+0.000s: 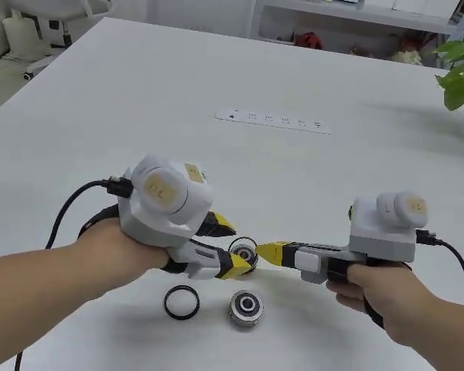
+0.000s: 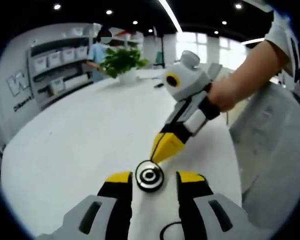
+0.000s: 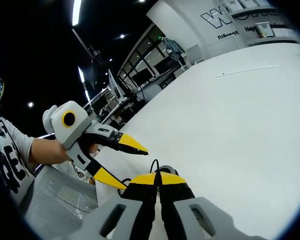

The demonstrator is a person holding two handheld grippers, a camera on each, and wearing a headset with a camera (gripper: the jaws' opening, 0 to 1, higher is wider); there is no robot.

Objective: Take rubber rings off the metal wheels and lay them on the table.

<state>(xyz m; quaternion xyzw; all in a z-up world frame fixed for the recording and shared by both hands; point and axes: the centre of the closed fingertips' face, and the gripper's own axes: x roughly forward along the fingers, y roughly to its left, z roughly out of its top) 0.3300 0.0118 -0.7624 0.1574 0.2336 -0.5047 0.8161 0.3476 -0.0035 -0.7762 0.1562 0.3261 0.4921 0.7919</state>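
A metal wheel (image 1: 243, 253) (image 2: 150, 176) with a black rubber ring on it sits between the yellow tips of my left gripper (image 1: 238, 246) (image 2: 152, 184), which is open and touches it on neither side. My right gripper (image 1: 263, 251) (image 3: 158, 181) comes in from the right, its jaws pinched on the edge of that ring (image 3: 153, 165), a thin black loop just past the tips. Nearer to me on the table lie a loose black rubber ring (image 1: 182, 301) and a second, bare metal wheel (image 1: 246, 306).
A white power strip (image 1: 272, 120) lies across the middle of the white table (image 1: 216, 77). A potted plant (image 1: 460, 69) (image 2: 122, 60) stands at the far right edge. A black cable (image 1: 66, 212) trails from the left gripper. Shelves and a person (image 2: 101, 50) are beyond the table.
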